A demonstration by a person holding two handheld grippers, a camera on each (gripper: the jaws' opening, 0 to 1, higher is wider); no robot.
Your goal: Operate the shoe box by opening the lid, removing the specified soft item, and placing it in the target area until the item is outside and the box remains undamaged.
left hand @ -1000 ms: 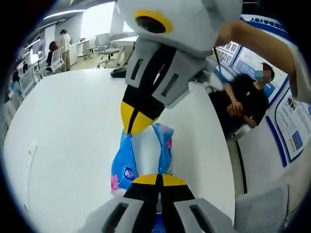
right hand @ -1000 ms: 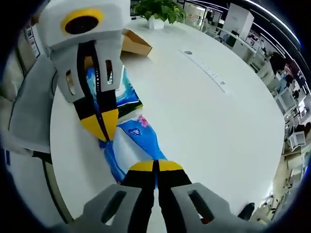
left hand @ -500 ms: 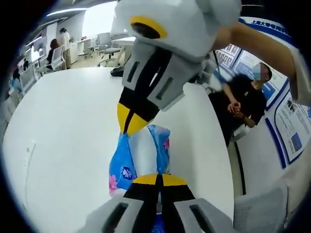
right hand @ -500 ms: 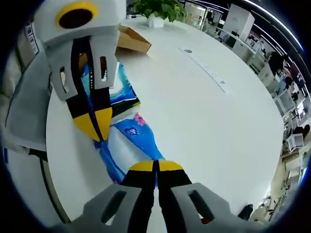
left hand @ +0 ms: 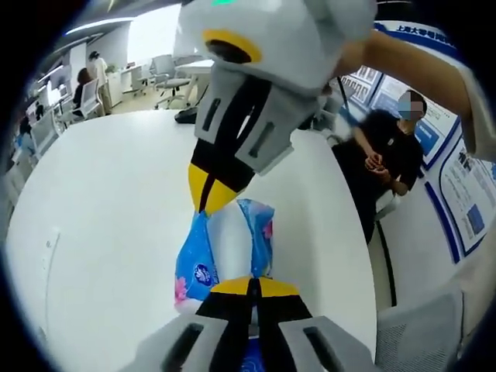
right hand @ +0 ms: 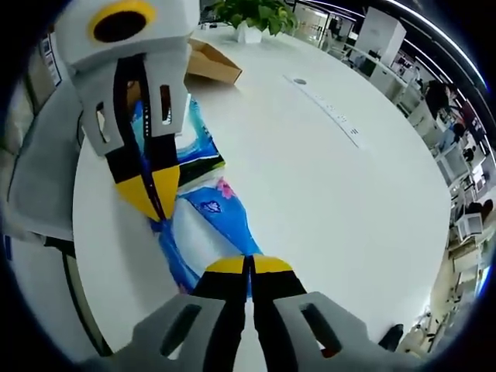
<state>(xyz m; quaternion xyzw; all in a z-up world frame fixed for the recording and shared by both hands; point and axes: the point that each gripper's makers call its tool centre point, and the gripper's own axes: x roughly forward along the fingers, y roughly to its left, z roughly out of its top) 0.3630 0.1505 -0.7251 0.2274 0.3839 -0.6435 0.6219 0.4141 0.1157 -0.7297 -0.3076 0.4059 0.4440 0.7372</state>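
Both grippers, left gripper [left hand: 252,285] and right gripper [right hand: 249,263], had fingers pinched on opposite ends of the soft blue-and-white plastic tissue pack [left hand: 225,246], stretched over the round white worktop [right hand: 310,178]. Pack was out; setting it down remained, I'd say.

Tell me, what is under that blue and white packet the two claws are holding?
Under the tissue pack lies the white table. Behind it sit a colourful box and a brown cardboard lid. Both grippers cover the pack's ends.
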